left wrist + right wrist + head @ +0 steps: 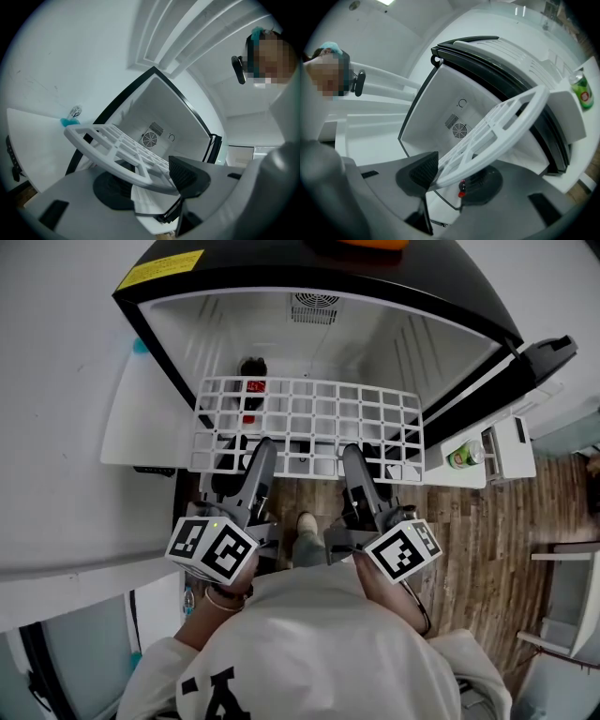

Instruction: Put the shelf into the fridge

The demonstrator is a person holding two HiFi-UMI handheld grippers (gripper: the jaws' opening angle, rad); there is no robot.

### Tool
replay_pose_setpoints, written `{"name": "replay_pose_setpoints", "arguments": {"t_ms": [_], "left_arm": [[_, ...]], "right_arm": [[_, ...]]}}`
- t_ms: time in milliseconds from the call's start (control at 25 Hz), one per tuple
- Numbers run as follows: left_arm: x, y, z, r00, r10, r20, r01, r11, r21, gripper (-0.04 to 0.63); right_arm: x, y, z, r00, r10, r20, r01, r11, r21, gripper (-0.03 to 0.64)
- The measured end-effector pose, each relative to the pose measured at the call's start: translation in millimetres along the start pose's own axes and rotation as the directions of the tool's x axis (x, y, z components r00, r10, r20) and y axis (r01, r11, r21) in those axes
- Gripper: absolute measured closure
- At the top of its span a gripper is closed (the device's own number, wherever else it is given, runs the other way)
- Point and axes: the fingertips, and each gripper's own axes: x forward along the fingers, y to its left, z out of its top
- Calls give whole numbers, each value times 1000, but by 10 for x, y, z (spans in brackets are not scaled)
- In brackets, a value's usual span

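Note:
The white grid shelf (309,423) hangs level across the mouth of the open fridge (309,324), its far edge just inside. My left gripper (260,457) is shut on the shelf's near edge at the left, and my right gripper (355,461) is shut on that edge at the right. In the left gripper view the shelf (117,145) runs tilted between the pads of the left gripper (150,182). The right gripper view shows the shelf (501,126) clamped in the right gripper (452,177) the same way. Both views look into the white fridge cavity.
A dark bottle (253,371) with a red label stands inside under the shelf. A fan grille (314,306) sits on the back wall. The open door (502,442) at the right holds a green can (462,456). A white panel (141,418) flanks the left. My shoe (305,523) rests on the wooden floor.

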Motion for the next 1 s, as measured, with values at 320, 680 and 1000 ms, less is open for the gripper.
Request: {"name": "replay_pose_setpoints", "arguments": {"t_ms": [320,680,1000], "left_arm": [[69,14,10,1000,5,-8,-5,1000,12,376],[169,49,31,1000,8,-9,-8,1000,9,377],[311,97,55,1000,24,-13,-23,1000,9,376]], "right_arm": [[76,-19,22,1000,11,-20,-11,1000,-25,453],[178,-63,52,1000,12,-25,-13,1000,-22,453],[310,-122,92,999,24,-26,-25,999,-21,453]]}}
